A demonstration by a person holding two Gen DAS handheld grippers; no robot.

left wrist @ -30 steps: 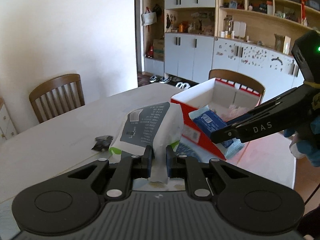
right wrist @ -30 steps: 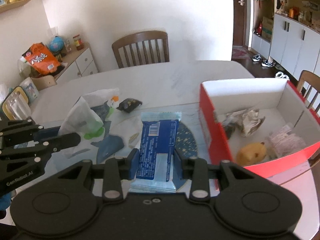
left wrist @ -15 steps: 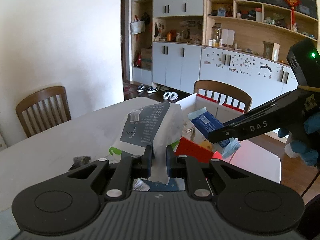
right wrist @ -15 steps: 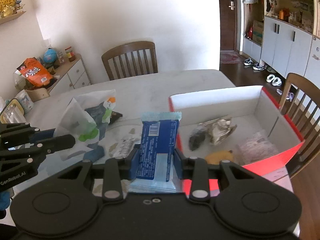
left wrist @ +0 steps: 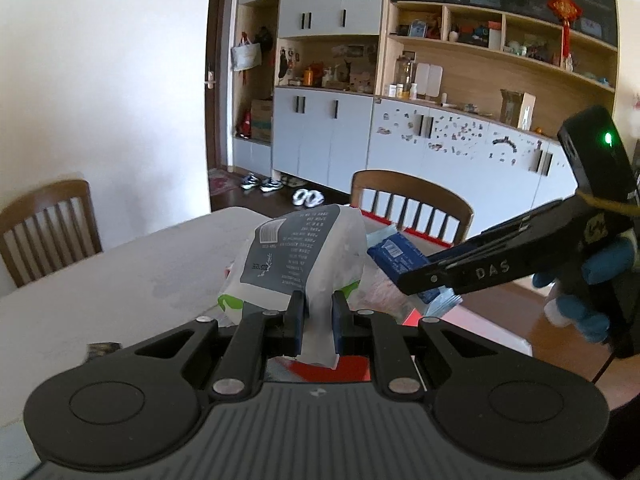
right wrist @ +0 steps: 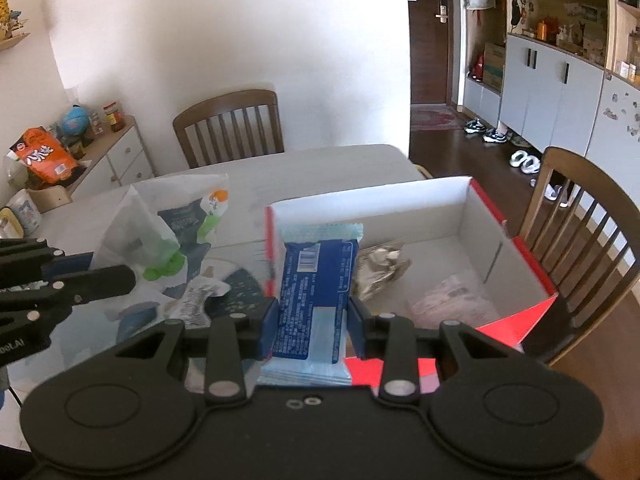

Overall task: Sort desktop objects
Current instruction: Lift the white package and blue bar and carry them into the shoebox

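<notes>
Blue packet [right wrist: 316,280] (clamped in right gripper [right wrist: 313,326]) over red box [right wrist: 516,240].

Layout: box at the table's right end, both held packets up over it or just left of it.

Box [right wrist: 476,220] sits on the table [right wrist: 304,168] at its right edge, a chair [right wrist: 592,220] right behind that edge and another chair [right wrist: 230,124] at the far edge. In the box: crumpled wrapper [right wrist: 380,268] by its left wall, a pouch [right wrist: 452,300] right of that. Right gripper [right wrist: 312,330] holds a flat packet [right wrist: 316,280] over the box's near-left corner. Left gripper [left wrist: 314,322] holds a bag [left wrist: 296,256] left of the box, above loose wrappers [right wrist: 200,296] lying on the table.
</notes>
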